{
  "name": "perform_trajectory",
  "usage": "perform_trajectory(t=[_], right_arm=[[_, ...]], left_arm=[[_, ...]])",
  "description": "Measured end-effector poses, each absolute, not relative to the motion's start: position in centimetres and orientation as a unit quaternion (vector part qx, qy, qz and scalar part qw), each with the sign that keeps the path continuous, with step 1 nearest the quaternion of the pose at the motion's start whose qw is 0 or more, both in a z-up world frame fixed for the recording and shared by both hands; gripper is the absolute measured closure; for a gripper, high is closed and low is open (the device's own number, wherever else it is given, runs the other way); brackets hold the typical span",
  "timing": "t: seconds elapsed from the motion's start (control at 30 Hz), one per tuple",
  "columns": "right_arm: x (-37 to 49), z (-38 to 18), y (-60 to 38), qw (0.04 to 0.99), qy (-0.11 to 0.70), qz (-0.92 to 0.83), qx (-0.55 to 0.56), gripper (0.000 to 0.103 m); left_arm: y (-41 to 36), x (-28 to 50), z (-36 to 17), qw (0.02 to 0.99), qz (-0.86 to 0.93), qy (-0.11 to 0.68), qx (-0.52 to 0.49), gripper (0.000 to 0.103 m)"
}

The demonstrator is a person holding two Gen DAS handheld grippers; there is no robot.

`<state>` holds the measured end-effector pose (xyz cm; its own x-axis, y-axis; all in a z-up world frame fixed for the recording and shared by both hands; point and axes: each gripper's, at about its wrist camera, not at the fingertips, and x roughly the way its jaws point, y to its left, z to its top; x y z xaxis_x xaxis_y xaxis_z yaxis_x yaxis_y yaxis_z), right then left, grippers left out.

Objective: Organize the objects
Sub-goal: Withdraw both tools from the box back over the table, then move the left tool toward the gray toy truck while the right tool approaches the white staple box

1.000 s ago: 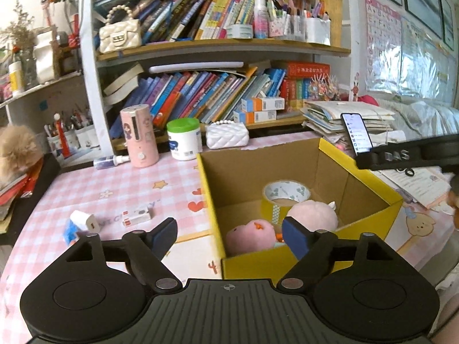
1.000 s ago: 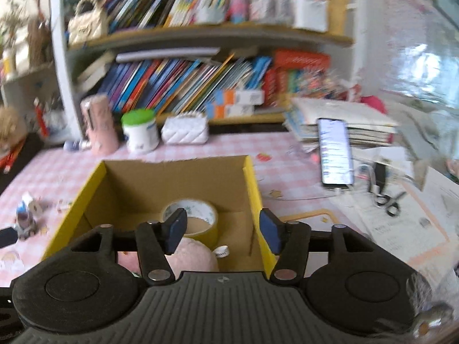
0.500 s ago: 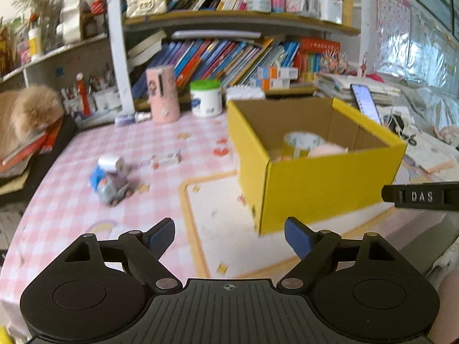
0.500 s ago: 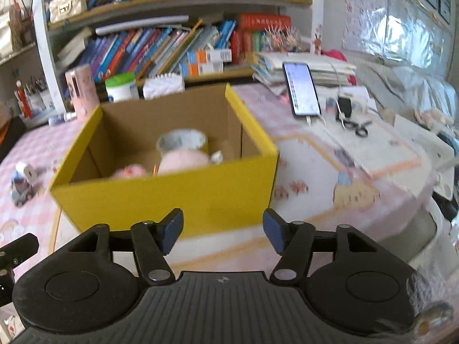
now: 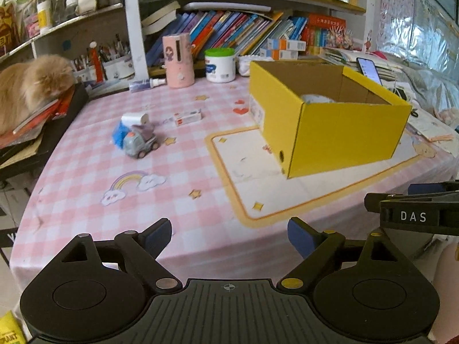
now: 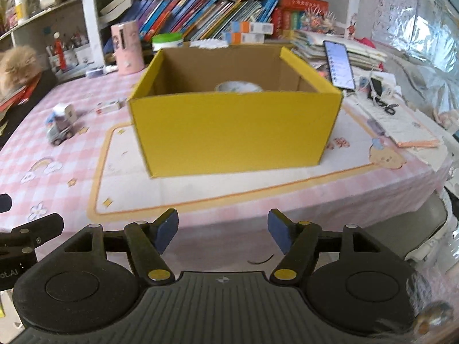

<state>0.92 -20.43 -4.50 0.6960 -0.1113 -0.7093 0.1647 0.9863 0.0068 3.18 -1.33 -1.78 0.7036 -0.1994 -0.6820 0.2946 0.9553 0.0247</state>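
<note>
While both claws, left (image 5: 229,233) and right (image 6: 222,230), hang empty and spread wide, their jaws just widened, a toy truck (image 5: 139,142) waits left of the box (image 5: 327,120).

Bookshelf (image 5: 229,25) across top of frame, books leaning in rows. Pink cylinder (image 5: 177,57) upper centre on the desk (image 5: 86,177); green-lidded jar (image 5: 220,64) just to its right. Furry animal (image 5: 25,83) at left edge, lying on stacked books. Phone (image 6: 338,64) upper right, screen lit, propped against a paper stack; scissors (image 6: 384,106) just right of it. Wall chart (image 5: 397,14) top right.
</note>
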Motion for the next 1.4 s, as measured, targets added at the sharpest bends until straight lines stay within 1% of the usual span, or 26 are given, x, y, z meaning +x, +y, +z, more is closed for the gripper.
perform_trajectory(t=[0.13, 0.3, 0.77, 1.4], right_arm=[[0.6, -5.0, -18.9, 0.915, 0.397, -0.061, 0.041, 0.034], [0.2, -5.5, -17.0, 0.910, 0.410, -0.044, 0.045, 0.026], [0.3, -6.1, -12.1, 0.905, 0.425, -0.004, 0.026, 0.023], [1.5, -5.8, -5.3, 0.909, 0.415, 0.050, -0.011, 0.021]], left_arm=[[0.3, 2.6, -2.1, 0.918, -0.130, 0.368, 0.065, 0.013], [1.9, 2.1, -2.4, 0.916, -0.125, 0.376, 0.063, 0.013], [6.4, 1.5, -2.7, 0.918, -0.095, 0.382, 0.048, 0.013], [12.5, 1.0, -2.2, 0.928, -0.047, 0.370, 0.026, 0.013]])
